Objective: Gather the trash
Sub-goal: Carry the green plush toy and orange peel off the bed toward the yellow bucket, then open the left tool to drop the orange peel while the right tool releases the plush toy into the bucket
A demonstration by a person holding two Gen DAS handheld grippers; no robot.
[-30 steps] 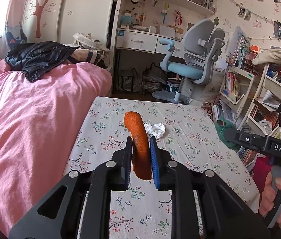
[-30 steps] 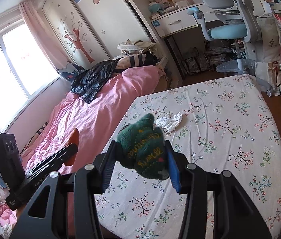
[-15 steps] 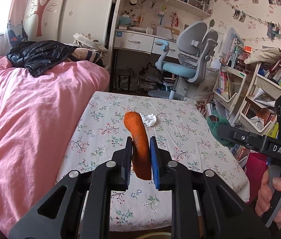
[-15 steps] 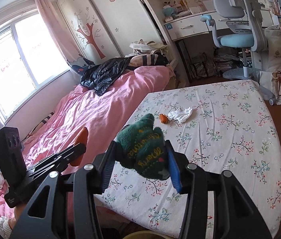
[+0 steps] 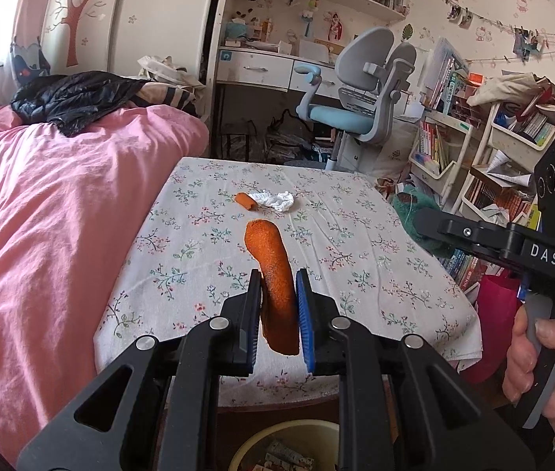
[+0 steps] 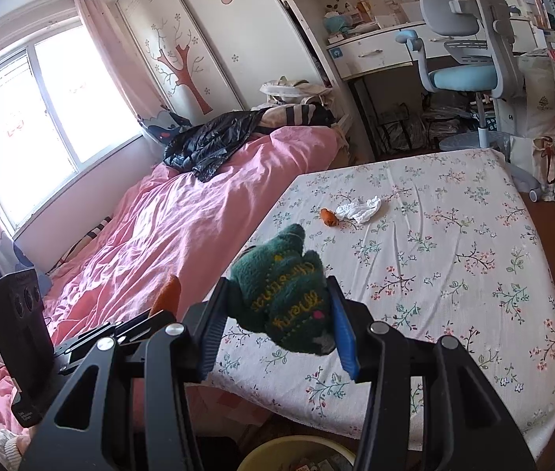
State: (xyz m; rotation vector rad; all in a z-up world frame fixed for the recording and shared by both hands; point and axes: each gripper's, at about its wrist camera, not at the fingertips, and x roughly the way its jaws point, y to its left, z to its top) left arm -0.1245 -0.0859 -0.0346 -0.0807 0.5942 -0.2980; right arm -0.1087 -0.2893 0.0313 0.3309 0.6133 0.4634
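Orange felt strip [image 5: 275, 282] sits pinched in the left claw [image 5: 277, 325]; right claw [image 6: 277, 329] clamps a green knit toy [image 6: 283, 294].

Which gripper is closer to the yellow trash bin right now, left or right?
Too close to call: the left gripper and right gripper both hang just above and behind the yellow trash bin.

Light: daylight through the window [image 6: 37, 133] on the far left
Bed: pink cover [image 5: 49, 212], black jacket [image 5: 77, 98] at its far end
Wardrobe: white doors [image 6: 183, 51] with a tree picture
Desk: white, drawers [image 5: 265, 68], shelves above
Chair: grey and blue [image 5: 359, 94]
Right: bookshelves [image 5: 450, 145], crowded
Near: table with flowered cloth [image 6: 454, 251]
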